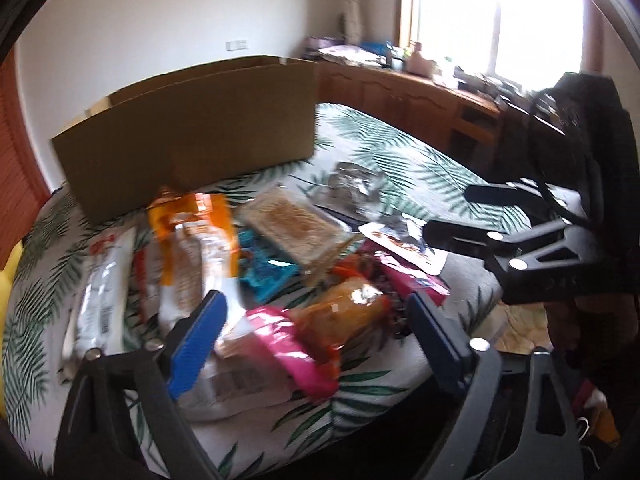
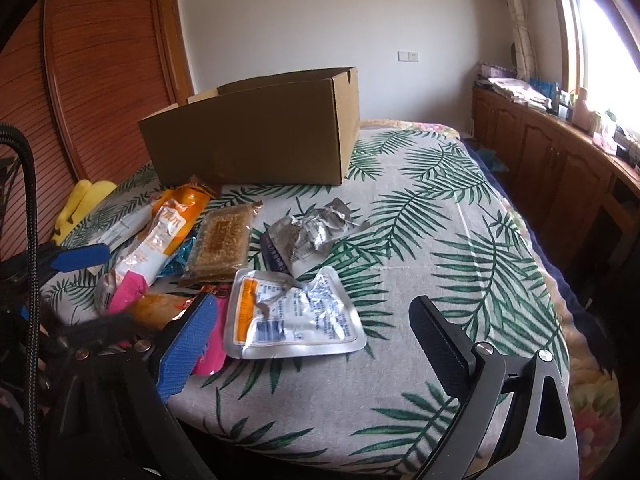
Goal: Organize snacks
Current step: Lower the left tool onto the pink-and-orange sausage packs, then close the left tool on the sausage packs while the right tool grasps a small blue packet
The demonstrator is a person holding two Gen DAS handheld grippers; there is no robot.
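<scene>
Snacks lay heaped on the bed (image 2: 460, 216), between the two grippers and the cardboard box (image 2: 256, 140) at twelve o'clock. The left gripper (image 1: 316, 316) hovered with its fingers apart over a pink packet (image 1: 288, 344) and an orange-wrapped cake (image 1: 340, 316), clamped on neither. The right gripper (image 2: 316, 320) also stood with its fingers apart, just above a flat silver pouch (image 2: 292, 316).

Judging from the overlap, closing the left fingers here could pinch two wrappers at once, so that one slid free on the lift. The silver pouch lay flat on soft cloth; the fingers could slip over it or snag the cover instead. The grippers were near one another, the right one showing at three o'clock in the left view, so a collision seemed possible.

Further out lay a tall orange bag (image 2: 168, 232), a clear-wrapped brown slab (image 2: 224, 240) and a crumpled foil packet (image 2: 316, 224). The bed cover bore green palm leaves. A louvred wooden door (image 2: 100, 72) stood at ten o'clock, wooden cabinets (image 2: 560, 160) and a bright window (image 2: 600, 28) at two o'clock.
</scene>
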